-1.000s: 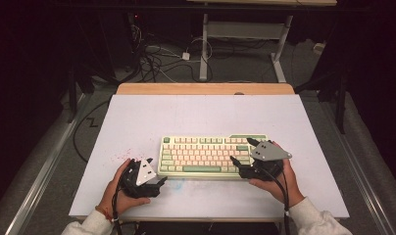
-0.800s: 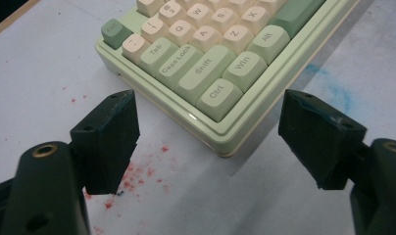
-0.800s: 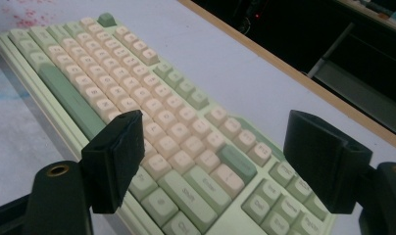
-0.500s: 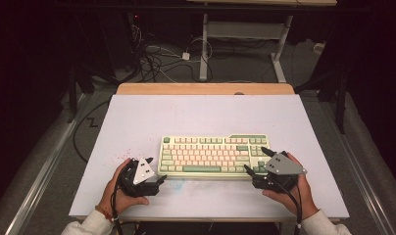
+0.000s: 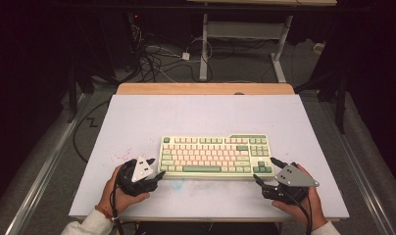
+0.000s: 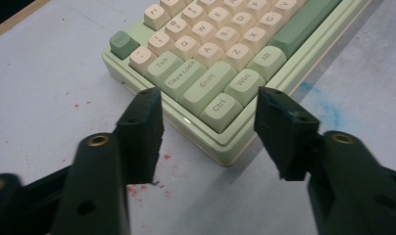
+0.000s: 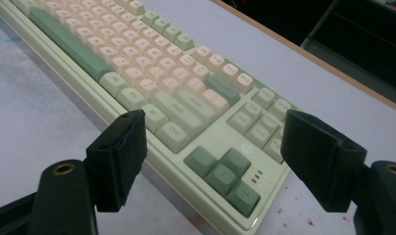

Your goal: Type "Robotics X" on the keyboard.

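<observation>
A cream and green keyboard (image 5: 215, 155) lies flat on the white table (image 5: 206, 115), a little in front of its middle. My left gripper (image 5: 158, 167) rests at the keyboard's front left corner. In the left gripper view it (image 6: 208, 95) is open, and its jaws straddle that corner near the Ctrl key (image 6: 220, 105) without touching it. My right gripper (image 5: 263, 168) sits off the front right corner. It (image 7: 213, 120) is also open, facing the arrow keys (image 7: 223, 171), with the keyboard (image 7: 152, 58) running away to the left.
A wooden strip (image 5: 206, 88) runs along the table's far edge. Cables (image 5: 157, 61) and desk legs (image 5: 204, 49) lie on the floor beyond it. Red specks (image 5: 121, 155) and a blue smear (image 5: 176, 183) mark the table near the left gripper.
My right gripper has drawn back from the keyboard's right end towards the table's front edge, right of the corner. The left gripper has hardly moved.
</observation>
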`<state>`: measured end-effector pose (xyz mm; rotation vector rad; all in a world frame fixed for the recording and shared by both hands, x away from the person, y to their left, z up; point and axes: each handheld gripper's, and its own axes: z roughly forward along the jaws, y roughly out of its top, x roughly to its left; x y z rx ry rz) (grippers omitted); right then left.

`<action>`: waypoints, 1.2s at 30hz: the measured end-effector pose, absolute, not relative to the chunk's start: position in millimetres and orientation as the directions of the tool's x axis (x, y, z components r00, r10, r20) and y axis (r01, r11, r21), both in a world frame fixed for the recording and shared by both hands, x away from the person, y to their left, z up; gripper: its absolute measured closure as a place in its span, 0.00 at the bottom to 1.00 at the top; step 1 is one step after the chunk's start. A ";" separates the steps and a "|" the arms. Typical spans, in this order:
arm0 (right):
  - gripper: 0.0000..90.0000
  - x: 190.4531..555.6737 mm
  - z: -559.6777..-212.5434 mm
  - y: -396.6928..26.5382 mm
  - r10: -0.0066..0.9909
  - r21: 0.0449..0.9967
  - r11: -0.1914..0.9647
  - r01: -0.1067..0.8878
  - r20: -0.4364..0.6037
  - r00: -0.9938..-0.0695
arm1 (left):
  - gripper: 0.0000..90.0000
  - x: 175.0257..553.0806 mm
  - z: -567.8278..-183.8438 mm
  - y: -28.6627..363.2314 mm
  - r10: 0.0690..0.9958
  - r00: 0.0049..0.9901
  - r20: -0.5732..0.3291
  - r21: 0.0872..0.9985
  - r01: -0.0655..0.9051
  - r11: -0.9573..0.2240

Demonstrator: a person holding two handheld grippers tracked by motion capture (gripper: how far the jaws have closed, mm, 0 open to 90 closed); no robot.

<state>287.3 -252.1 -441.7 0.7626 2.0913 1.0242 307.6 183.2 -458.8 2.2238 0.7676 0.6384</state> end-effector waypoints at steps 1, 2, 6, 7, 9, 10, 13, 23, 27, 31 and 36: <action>0.28 286.6 -442.3 -252.7 0.737 0.830 0.518 0.205 -0.311 -0.600 | 0.56 308.4 -458.2 183.6 0.675 0.707 0.213 0.732 0.342 -0.590; 0.28 285.5 -443.0 -253.6 0.735 0.828 0.522 0.205 -0.315 -0.600 | 0.61 309.1 -457.9 183.5 0.680 0.704 0.205 0.731 0.352 -0.585; 0.28 283.1 -444.2 -255.8 0.735 0.825 0.523 0.213 -0.311 -0.602 | 0.83 311.7 -456.6 183.0 0.686 0.706 0.177 0.712 0.390 -0.585; 0.28 282.6 -444.1 -256.2 0.735 0.824 0.525 0.212 -0.314 -0.601 | 0.87 312.1 -455.9 182.8 0.684 0.708 0.175 0.710 0.391 -0.586; 0.28 282.1 -444.2 -256.8 0.735 0.823 0.526 0.215 -0.313 -0.601 | 0.93 313.1 -454.3 182.3 0.682 0.713 0.162 0.710 0.396 -0.583; 0.28 282.1 -444.3 -257.3 0.736 0.822 0.527 0.215 -0.315 -0.599 | 0.96 313.5 -453.1 181.2 0.676 0.719 0.161 0.703 0.396 -0.590; 0.28 282.6 -445.2 -257.7 0.736 0.817 0.533 0.220 -0.320 -0.597 | 0.97 314.4 -451.1 177.2 0.663 0.729 0.171 0.694 0.388 -0.606; 0.29 284.0 -447.5 -254.9 0.728 0.811 0.541 0.223 -0.319 -0.608 | 0.97 332.3 -436.8 153.0 0.641 0.750 0.162 0.704 0.367 -0.608; 0.29 284.3 -448.3 -255.0 0.728 0.810 0.541 0.226 -0.316 -0.608 | 0.97 340.9 -432.9 140.9 0.626 0.762 0.168 0.698 0.356 -0.621; 0.29 284.2 -449.1 -254.2 0.727 0.808 0.543 0.228 -0.317 -0.610 | 0.97 350.0 -428.4 129.2 0.607 0.780 0.155 0.698 0.348 -0.626; 0.29 284.7 -450.1 -253.9 0.724 0.806 0.546 0.230 -0.316 -0.613 | 0.97 361.4 -425.2 111.6 0.587 0.793 0.161 0.690 0.335 -0.642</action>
